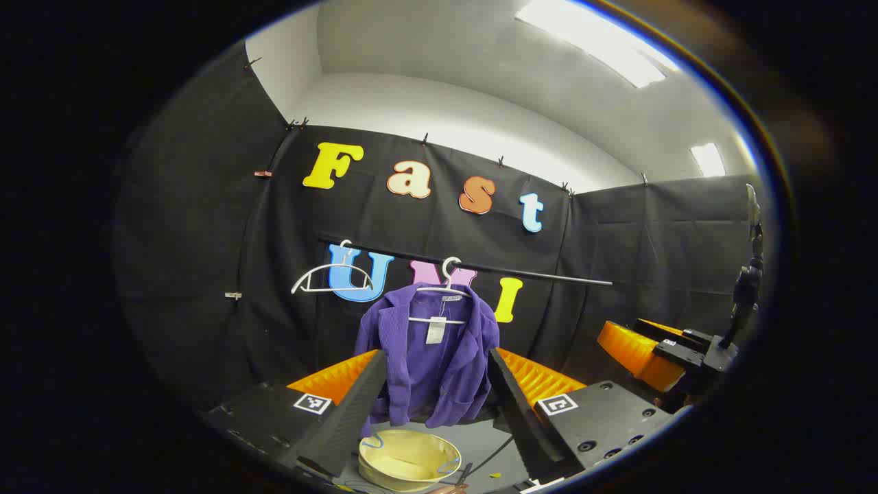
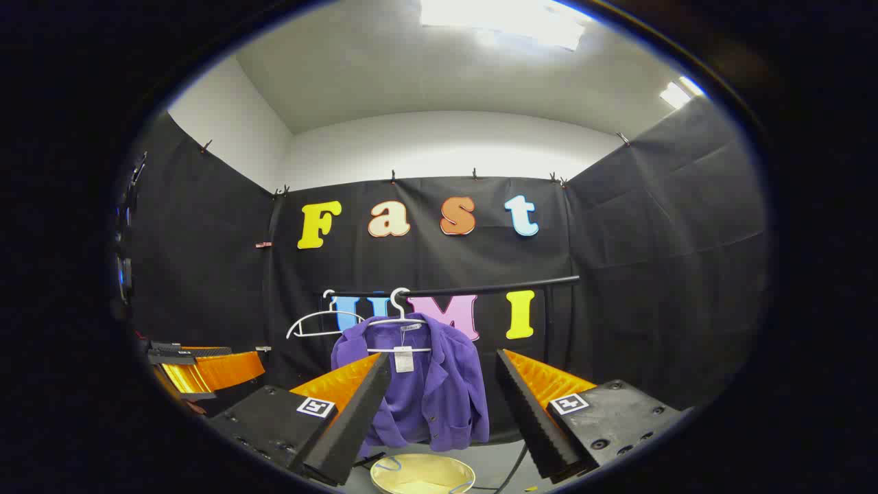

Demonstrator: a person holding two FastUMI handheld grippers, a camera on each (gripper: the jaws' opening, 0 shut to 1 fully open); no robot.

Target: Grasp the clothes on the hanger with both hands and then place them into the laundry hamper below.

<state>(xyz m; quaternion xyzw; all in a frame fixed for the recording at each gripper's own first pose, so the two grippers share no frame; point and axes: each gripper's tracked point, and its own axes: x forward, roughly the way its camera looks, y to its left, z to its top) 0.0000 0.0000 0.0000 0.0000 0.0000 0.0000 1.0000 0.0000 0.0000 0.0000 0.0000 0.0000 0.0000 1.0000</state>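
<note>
A purple jacket [image 1: 429, 357] [image 2: 418, 384] hangs on a white hanger [image 1: 446, 291] [image 2: 401, 322] from a black rail [image 1: 480, 267] [image 2: 466, 288]. Below it on the floor stands a pale yellow hamper [image 1: 409, 458] [image 2: 422, 473] with blue handles. My left gripper [image 1: 435, 401] is open, well short of the jacket, which shows between its fingers. My right gripper [image 2: 442, 405] is open too, also at a distance from the jacket. The right gripper [image 1: 658, 346] shows at the right edge of the left gripper view, and the left gripper [image 2: 199, 367] at the left edge of the right gripper view.
A second white hanger [image 1: 333, 278] [image 2: 322, 322] hangs bare on the rail, left of the jacket. A dark cable [image 1: 490, 456] lies on the grey floor beside the hamper. Black cloth walls close the booth at the back and sides.
</note>
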